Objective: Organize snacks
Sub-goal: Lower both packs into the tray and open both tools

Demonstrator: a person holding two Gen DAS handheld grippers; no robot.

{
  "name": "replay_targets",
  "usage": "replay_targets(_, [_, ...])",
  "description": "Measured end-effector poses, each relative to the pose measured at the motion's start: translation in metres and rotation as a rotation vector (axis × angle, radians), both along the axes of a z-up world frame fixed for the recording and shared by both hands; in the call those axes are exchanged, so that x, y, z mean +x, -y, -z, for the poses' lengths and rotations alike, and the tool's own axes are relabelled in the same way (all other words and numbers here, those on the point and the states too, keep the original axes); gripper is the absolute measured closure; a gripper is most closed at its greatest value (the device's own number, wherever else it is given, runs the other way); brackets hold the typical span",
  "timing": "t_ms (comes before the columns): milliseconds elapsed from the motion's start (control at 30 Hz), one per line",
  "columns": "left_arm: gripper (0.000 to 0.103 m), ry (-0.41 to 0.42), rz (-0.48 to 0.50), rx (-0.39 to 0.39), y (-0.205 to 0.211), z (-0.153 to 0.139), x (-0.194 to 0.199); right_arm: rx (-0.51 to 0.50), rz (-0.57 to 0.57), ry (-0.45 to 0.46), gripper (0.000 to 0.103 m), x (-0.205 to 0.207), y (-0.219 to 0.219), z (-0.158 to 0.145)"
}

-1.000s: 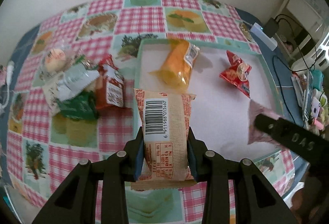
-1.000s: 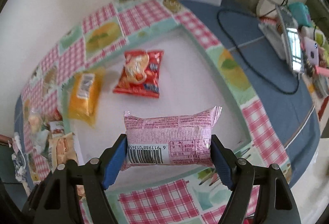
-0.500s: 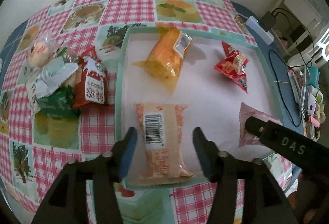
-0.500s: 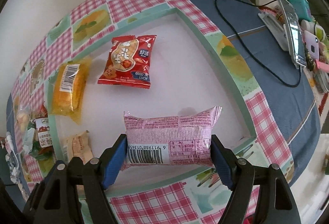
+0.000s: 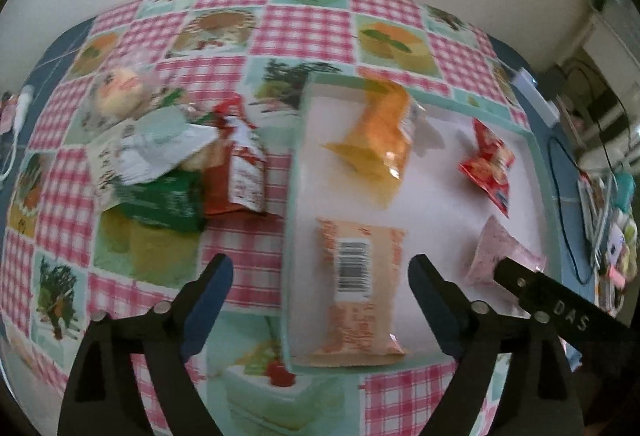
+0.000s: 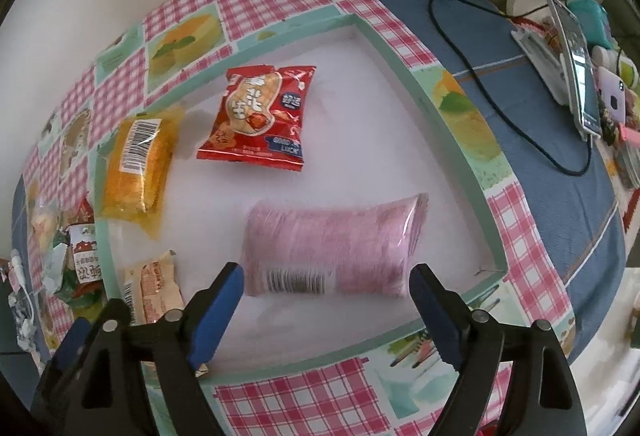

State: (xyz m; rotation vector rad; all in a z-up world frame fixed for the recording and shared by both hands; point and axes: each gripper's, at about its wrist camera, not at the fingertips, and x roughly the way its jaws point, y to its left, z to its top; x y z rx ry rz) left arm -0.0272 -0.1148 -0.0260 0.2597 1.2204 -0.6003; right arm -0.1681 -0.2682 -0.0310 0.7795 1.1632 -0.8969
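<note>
As both tongs widen over the tray (image 6: 404, 55), left gripper (image 5: 320, 288) frees the beige packet (image 5: 356, 288) and right gripper (image 6: 326, 294) the pink packet (image 6: 332, 244), sorted inside.

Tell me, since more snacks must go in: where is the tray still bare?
Bare: the tray floor's far corner beyond the red packet, and the strip between it and the pink packet. Crowded: the heap of snacks outside the tray.

snacks: four packets lying flat inside tray (image 6: 448, 115) — pink (image 6: 332, 248); red (image 6: 260, 115); orange (image 6: 136, 163); beige (image 5: 358, 286) | heap (image 5: 168, 159) lying beside tray
</note>
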Motion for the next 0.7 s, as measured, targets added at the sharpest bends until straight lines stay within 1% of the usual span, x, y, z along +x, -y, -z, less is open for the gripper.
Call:
replay_targets(33, [0.011, 0.002, -0.018, 0.002, -0.004, -0.001, 0.003, -0.003, -0.004, 0.006, 0.015, 0.001, -0.001, -0.001])
replay_targets(100, [0.011, 0.021, -0.053, 0.006, -0.010, -0.005, 0.008, -0.009, -0.010, 0.015, 0.009, 0.003, -0.001, -0.002])
replay_targets(133, [0.011, 0.034, -0.075, 0.007, -0.015, -0.008, 0.011, -0.018, -0.011, 0.014, 0.000, 0.004, -0.002, -0.003])
replay_targets(200, [0.011, 0.042, -0.110, 0.013, -0.023, -0.010, 0.016, -0.032, -0.024, 0.020, 0.000, 0.008, -0.005, -0.006])
replay_targets(267, [0.011, 0.056, -0.167, 0.027, -0.036, -0.014, 0.025, -0.034, -0.036, 0.032, 0.000, 0.011, -0.008, -0.008])
replay_targets(400, [0.010, 0.078, -0.286, 0.050, -0.065, -0.019, 0.042, -0.072, -0.075, 0.031, 0.000, 0.023, -0.018, -0.015])
replay_targets(500, [0.010, 0.068, -0.371, 0.043, -0.090, -0.020, 0.057, -0.074, -0.112, 0.040, 0.000, 0.033, -0.025, -0.016])
replay_targets(600, [0.010, 0.054, -0.451, 0.045, -0.113, -0.018, 0.070, -0.088, -0.158, 0.028, 0.000, 0.045, -0.037, -0.017])
replay_targets(700, [0.010, 0.036, -0.521, 0.046, -0.133, -0.014, 0.080, -0.088, -0.227, 0.023, 0.000, 0.061, -0.054, -0.015])
